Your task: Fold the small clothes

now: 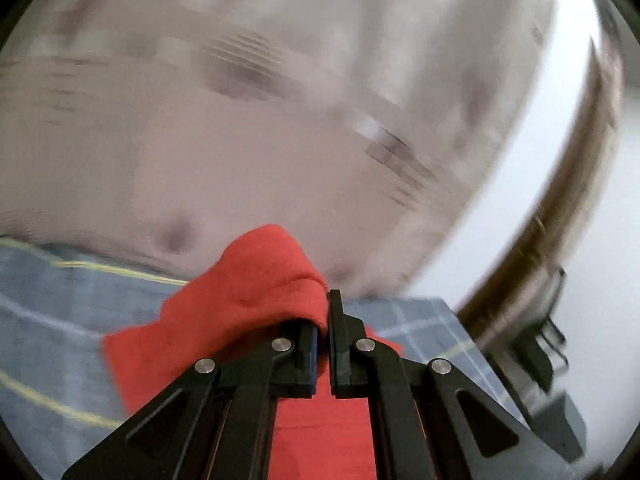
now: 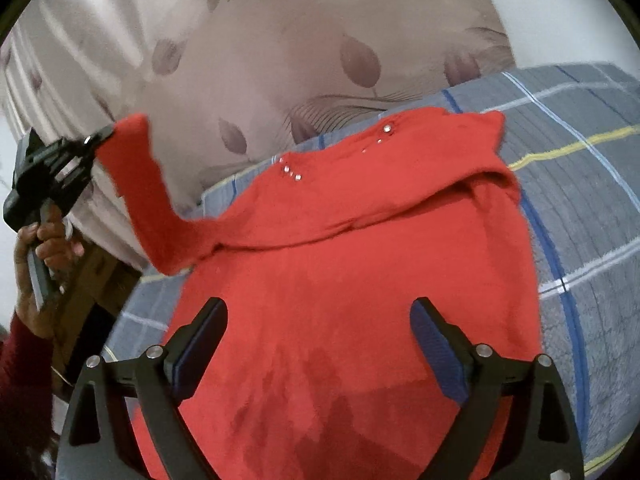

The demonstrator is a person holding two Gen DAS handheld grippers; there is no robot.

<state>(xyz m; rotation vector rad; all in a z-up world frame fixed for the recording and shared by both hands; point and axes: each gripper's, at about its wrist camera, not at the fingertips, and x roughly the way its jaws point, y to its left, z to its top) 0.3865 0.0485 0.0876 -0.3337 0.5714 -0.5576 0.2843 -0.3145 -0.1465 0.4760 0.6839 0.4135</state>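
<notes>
A grey checked bed cover (image 2: 580,184) carries a red sweater (image 2: 340,264) at the centre. At nine o'clock the left gripper (image 2: 105,133), jaws clamped, lifts its sleeve (image 2: 140,184). At six o'clock, the right gripper (image 2: 320,344) has jaws spread wide, gripping nothing.
</notes>
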